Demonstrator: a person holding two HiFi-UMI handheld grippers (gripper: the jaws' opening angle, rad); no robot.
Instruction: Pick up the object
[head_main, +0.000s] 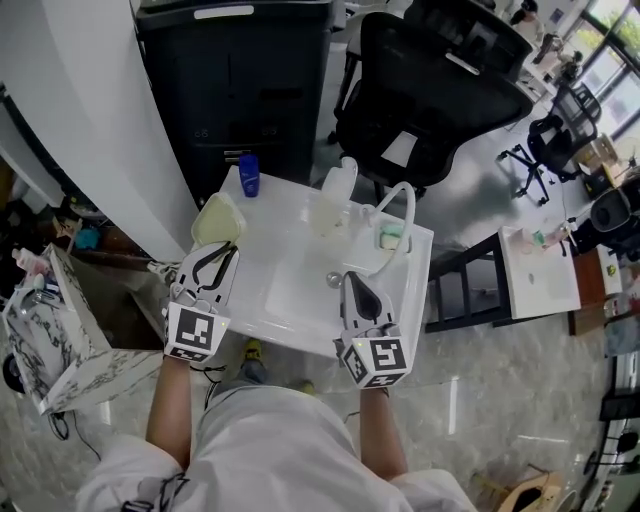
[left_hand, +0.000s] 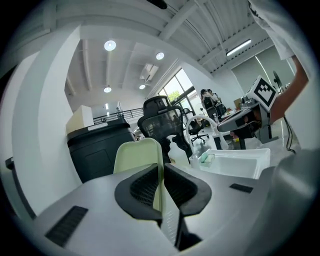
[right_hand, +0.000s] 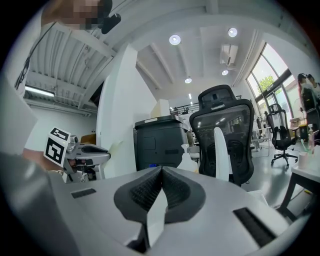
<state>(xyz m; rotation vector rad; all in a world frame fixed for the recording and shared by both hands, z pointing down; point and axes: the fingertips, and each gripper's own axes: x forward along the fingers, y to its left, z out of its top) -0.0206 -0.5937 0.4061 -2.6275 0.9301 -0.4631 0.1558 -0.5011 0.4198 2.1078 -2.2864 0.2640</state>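
A pale green plate (head_main: 217, 219) with rounded corners sits at the left rim of the white sink unit (head_main: 300, 295). My left gripper (head_main: 221, 250) is shut on the plate's near edge. In the left gripper view the plate (left_hand: 137, 155) stands up edge-on between the closed pads of that gripper (left_hand: 161, 172). My right gripper (head_main: 352, 280) hovers over the sink's front right part, shut with nothing in it. Its pads (right_hand: 150, 187) meet in the right gripper view. The plate's underside is hidden.
On the sink unit are a curved white faucet (head_main: 405, 205), a green sponge (head_main: 390, 238), a clear spray bottle (head_main: 337, 185) and a small blue bottle (head_main: 248, 175). Behind stand a black cabinet (head_main: 240, 80) and a black office chair (head_main: 430, 95). A marbled box (head_main: 50, 340) is at left.
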